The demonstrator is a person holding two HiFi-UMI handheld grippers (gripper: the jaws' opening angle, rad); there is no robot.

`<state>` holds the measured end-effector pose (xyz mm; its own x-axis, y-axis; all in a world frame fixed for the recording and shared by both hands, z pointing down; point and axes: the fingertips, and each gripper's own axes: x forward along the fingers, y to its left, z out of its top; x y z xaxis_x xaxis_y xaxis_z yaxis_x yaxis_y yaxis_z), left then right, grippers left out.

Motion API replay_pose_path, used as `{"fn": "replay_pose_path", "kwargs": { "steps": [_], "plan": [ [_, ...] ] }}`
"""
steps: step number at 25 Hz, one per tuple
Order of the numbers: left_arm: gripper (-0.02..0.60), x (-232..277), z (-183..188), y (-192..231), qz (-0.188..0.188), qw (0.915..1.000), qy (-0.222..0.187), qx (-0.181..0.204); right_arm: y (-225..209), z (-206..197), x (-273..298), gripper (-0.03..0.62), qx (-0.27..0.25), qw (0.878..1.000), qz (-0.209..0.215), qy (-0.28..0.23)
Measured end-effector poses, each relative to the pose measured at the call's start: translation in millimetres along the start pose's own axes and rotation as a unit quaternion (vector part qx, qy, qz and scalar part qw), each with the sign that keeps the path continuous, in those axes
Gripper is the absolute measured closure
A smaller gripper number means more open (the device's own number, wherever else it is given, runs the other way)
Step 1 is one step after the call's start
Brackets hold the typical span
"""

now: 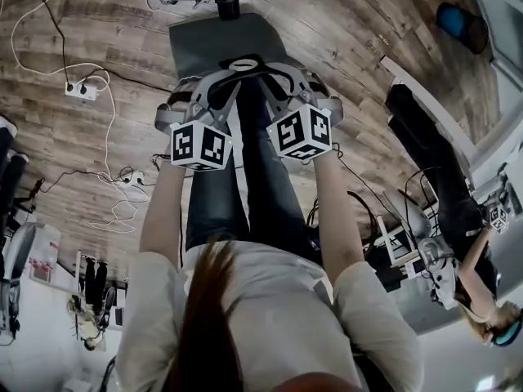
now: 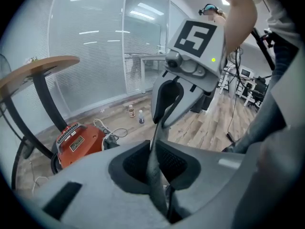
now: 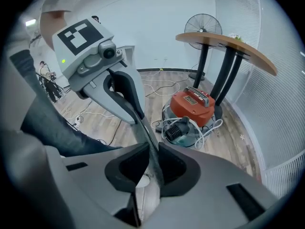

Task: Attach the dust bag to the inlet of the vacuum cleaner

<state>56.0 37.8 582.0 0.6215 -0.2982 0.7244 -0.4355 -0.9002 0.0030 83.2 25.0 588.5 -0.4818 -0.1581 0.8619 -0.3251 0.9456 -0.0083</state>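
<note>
While vacuum sits ahead of right tool | right tool: clamped on bag edge | left tool: clamped on bag edge too

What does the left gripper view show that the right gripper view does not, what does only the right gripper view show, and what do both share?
Only the left gripper view: two small bottles and the right gripper seen from outside.
Only the right gripper view: a standing fan and the left gripper seen from outside.
Both: the orange vacuum cleaner, the round wooden table, and the grey dust bag, edge-on and pinched in each view's own shut jaws.
</note>
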Motion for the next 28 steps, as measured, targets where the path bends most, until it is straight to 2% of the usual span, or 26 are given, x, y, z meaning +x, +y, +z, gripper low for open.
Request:
{"fn": "replay_pose_path", "kwargs": {
  "steps": [10, 28],
  "plan": [
    [0.537, 33.1, -37.4, 28.3, -0.004, 0.9999, 0.011, 0.007, -16.1, -6.4, 53.1, 0.531, 0.015, 1.000, -0.010, -0.003],
    [0.537, 81.3, -60.6, 64.9, 0.005, 0.9989, 0.032, 0.034, -52.3, -19.7, 99.9, 0.533, 0.020, 0.999, -0.027, 0.005]
  ]
}}
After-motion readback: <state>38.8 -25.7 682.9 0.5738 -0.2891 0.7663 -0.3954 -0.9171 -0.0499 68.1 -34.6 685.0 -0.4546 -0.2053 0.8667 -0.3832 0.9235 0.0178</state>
